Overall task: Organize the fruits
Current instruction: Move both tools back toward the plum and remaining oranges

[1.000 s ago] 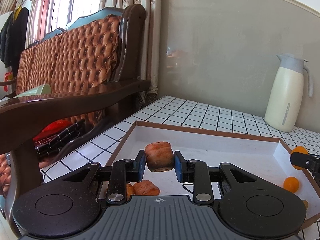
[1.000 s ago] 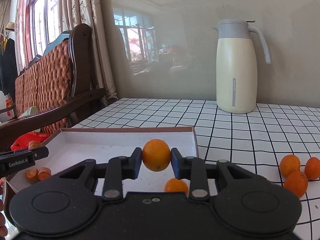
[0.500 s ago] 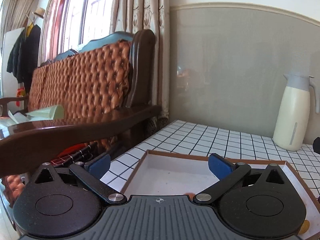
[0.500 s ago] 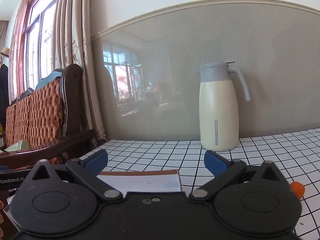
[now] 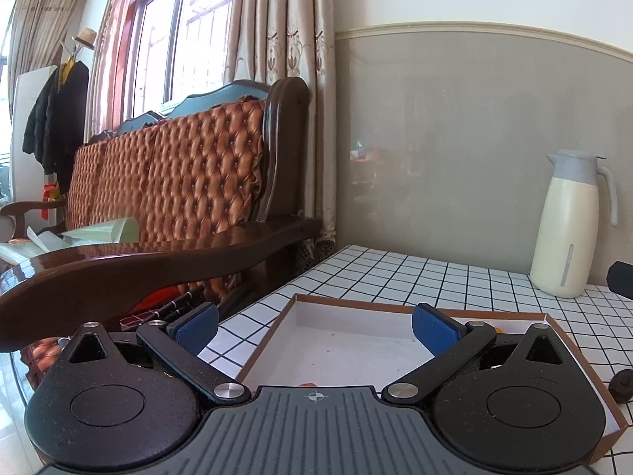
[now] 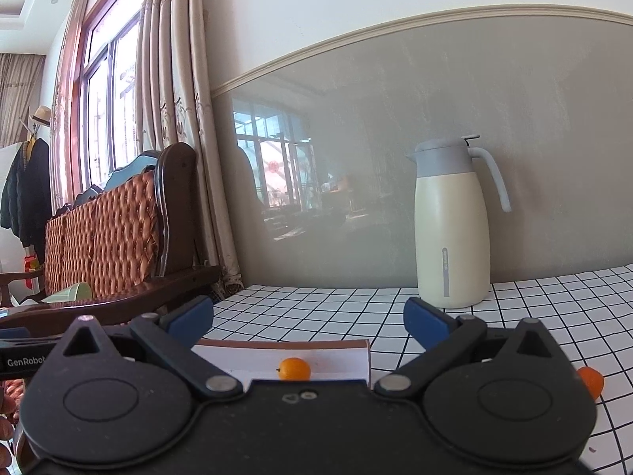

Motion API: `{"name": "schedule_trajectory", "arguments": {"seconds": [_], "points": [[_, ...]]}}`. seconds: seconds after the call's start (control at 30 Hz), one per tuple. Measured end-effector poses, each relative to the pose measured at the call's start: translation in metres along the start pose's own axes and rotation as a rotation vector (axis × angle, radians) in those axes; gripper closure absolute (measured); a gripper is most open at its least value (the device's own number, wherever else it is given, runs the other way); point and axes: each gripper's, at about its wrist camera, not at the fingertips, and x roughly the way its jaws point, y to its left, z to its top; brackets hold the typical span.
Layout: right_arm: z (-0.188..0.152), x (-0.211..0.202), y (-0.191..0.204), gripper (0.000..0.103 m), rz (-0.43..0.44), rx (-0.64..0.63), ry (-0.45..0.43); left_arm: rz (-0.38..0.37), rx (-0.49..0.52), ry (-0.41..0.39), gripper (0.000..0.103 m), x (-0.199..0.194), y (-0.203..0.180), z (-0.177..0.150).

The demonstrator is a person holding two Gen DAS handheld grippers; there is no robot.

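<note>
White tiles with a black grid cover the bench [image 6: 316, 308], and the fruit on it is the business at hand. One small orange [image 6: 294, 368] lies inside the shallow white tray [image 6: 358, 356], straight ahead of and just below the right claw [image 6: 308, 318], between the lines of its two fingers. Another orange [image 6: 591, 382] sits on the bare tiles outside the tray, off to that claw's right and partly hidden behind its arm. From the left claw [image 5: 315, 328], the tray [image 5: 273, 340] lies directly ahead and below; a sliver of reddish-brown fruit [image 5: 306, 384] peeps over the claw's body, and a dark, wrinkled fruit [image 5: 622, 386] rests on the tiles at its far right, just outside the tray's rim.

Both claws stand spread wide and hold nothing.

These fruits look light and round, so they are likely to roll at a nudge. The orange skin is probably smooth and slightly yielding, so a grip across the widest part, pads on opposite sides, seems best, with modest pressure to avoid bruising. The wrinkled fruit may be softer and wants a gentler squeeze.

Beyond stand a cream jug [image 6: 453, 233], a grey wall and a tufted wooden sofa [image 5: 178, 182].
</note>
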Motion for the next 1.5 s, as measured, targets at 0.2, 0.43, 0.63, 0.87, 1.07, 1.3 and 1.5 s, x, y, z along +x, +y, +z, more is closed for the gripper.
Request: {"name": "schedule_trajectory", "arguments": {"seconds": [0.2,0.43,0.63,0.87,1.07,1.3,1.5], "points": [[0.003,-0.012,-0.011,0.006,0.007,0.007,0.0,-0.024,0.032,-0.004,0.0,-0.016,-0.015,-0.007],[0.007,-0.024,-0.032,0.006,-0.015,0.037,-0.004,-0.072,0.022,0.002,0.0,-0.027,-0.028,-0.012],[0.004,-0.037,-0.042,0.006,-0.031,0.019,0.007,-0.131,0.056,0.004,0.0,-0.038,-0.053,-0.017],[0.003,-0.051,-0.063,0.006,-0.039,0.022,0.028,-0.203,0.085,0.005,0.0,-0.05,-0.083,-0.025],[0.001,-0.065,-0.084,0.006,-0.076,0.023,0.031,-0.278,0.132,0.005,0.0,-0.056,-0.115,-0.03],[-0.003,-0.076,-0.105,0.006,-0.132,0.026,0.045,-0.377,0.179,0.023,0.0,-0.064,-0.157,-0.039],[-0.006,-0.084,-0.123,0.006,-0.203,0.038,0.055,-0.442,0.214,0.027,0.0,-0.072,-0.187,-0.046]]}}
